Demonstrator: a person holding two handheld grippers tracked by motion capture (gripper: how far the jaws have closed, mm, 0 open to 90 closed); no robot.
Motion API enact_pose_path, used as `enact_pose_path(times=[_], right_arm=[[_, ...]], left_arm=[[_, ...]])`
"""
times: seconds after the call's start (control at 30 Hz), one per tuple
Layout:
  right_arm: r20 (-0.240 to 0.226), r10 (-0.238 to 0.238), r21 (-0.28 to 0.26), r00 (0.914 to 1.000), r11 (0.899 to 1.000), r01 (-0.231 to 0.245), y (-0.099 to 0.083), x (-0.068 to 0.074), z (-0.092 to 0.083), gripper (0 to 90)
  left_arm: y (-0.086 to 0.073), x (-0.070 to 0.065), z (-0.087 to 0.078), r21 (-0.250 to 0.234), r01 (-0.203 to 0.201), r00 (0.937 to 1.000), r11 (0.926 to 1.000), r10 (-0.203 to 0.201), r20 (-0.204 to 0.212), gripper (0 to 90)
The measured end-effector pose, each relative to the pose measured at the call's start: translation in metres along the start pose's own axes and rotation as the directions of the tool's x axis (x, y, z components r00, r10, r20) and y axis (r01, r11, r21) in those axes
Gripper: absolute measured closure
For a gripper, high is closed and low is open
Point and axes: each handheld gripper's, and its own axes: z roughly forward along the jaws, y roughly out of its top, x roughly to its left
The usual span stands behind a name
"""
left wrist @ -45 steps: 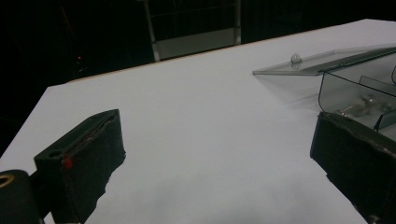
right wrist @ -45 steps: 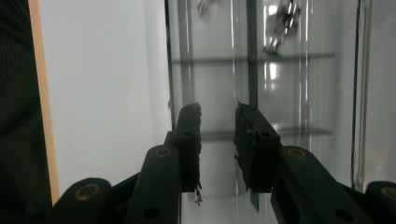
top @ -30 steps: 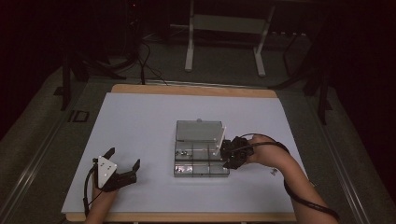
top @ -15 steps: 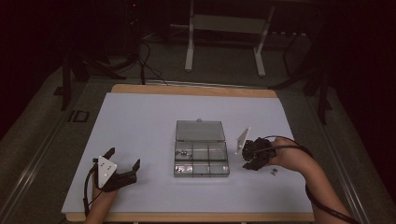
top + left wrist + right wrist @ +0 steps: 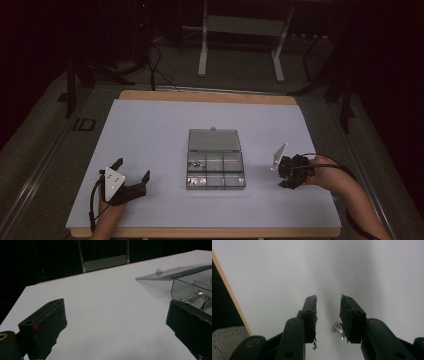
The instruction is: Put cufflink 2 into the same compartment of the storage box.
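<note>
A clear plastic compartment box (image 5: 216, 172) sits mid-table with its lid (image 5: 214, 140) lying open behind it. Small metal parts (image 5: 197, 163) rest in its left compartments. My right gripper (image 5: 290, 177) hangs over the bare white table to the right of the box, pointing down. In the right gripper view its jaws (image 5: 328, 300) have just been opening and stand a narrow gap apart, gripping nothing. A small metal piece (image 5: 339, 330) lies on the table beneath them. My left gripper (image 5: 132, 169) rests at the front left, wide open (image 5: 116, 322) and facing the box (image 5: 192, 290).
The white table top (image 5: 150, 130) has a wooden edge (image 5: 210, 96) at the back and front. The right gripper is close to the table's right edge (image 5: 327, 190). A metal stand (image 5: 240, 30) and cables lie on the dark floor beyond.
The right gripper has moved right, from the box's right edge out over bare table. Its jaws have parted a little. The left gripper has stayed where it was.
</note>
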Motion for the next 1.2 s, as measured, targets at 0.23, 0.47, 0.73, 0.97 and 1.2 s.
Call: enact_pose_path(times=[0.23,0.47,0.73,0.97,1.2], right_arm=[[0.019,0.072,0.033,0.9972,0.997,-0.072,-0.022,-0.008,0.008,58.2],[0.022,0.147,0.064,0.9889,0.987,-0.148,-0.035,-0.017,0.026,57.0],[-0.004,0.187,0.076,0.9824,0.98,-0.186,-0.044,-0.024,0.04,58.2],[-0.031,0.203,0.073,0.9787,0.977,-0.2,-0.048,-0.028,0.049,62.4],[-0.051,0.212,0.085,0.976,0.975,-0.207,-0.047,-0.03,0.049,70.6]], left_arm=[[0.0,-0.001,0.0,-0.001,-0.004,1.0,1.0,0.004,-0.005,3.9],[0.0,-0.001,0.0,0.0,-0.003,1.0,1.0,0.003,-0.005,3.8],[0.0,-0.001,0.0,0.0,-0.003,1.0,1.0,0.003,-0.005,3.9],[0.0,-0.001,0.0,0.001,-0.004,1.0,1.0,0.004,-0.006,3.9],[0.0,-0.001,0.0,0.001,-0.003,1.0,1.0,0.003,-0.007,3.9]])
